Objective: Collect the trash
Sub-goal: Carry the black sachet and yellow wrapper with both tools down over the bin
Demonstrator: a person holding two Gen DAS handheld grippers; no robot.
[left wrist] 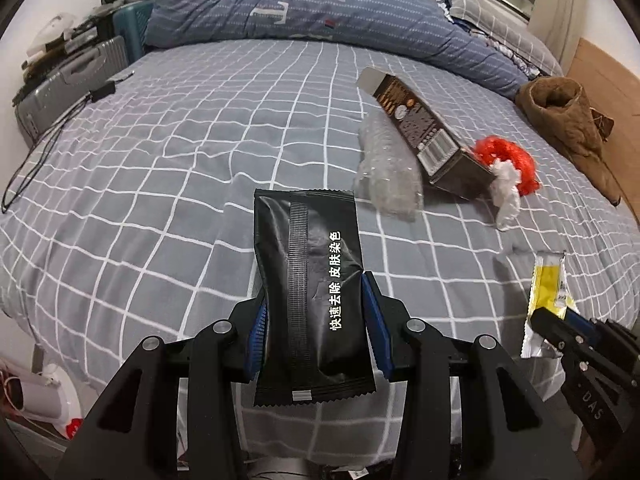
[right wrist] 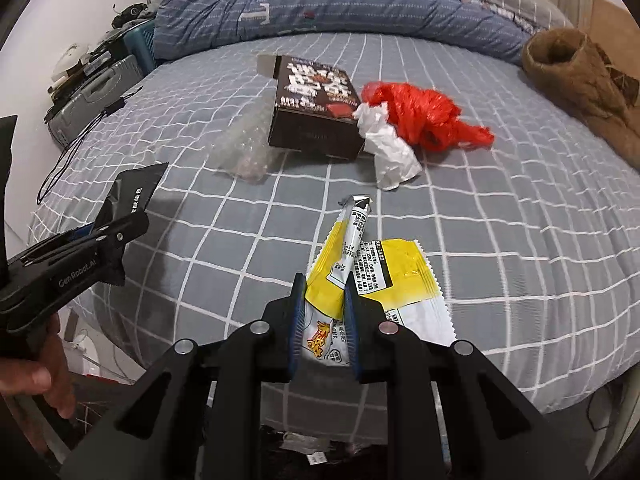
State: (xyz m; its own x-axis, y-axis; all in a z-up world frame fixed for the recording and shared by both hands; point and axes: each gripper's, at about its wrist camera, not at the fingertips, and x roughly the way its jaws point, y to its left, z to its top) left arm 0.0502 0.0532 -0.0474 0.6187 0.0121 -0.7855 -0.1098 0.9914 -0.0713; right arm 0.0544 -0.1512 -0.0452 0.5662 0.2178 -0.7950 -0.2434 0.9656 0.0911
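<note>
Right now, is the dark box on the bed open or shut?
Open. The dark box lies flat on the bed, and the end flap at its far end stands folded out. Contents: cannot tell.

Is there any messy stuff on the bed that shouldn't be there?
Yes. Trash lies on the bed: an opened dark box resting tilted on crumpled clear plastic, with a white paper wad and a bunched red bag beside it.

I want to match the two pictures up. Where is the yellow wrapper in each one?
Left wrist view: the yellow wrapper is at the far right edge, pinched by the right gripper.
Right wrist view: it sits low in the middle, between that gripper's own fingers.
Shared landmark: the dark box lying on the checked bedsheet.
</note>
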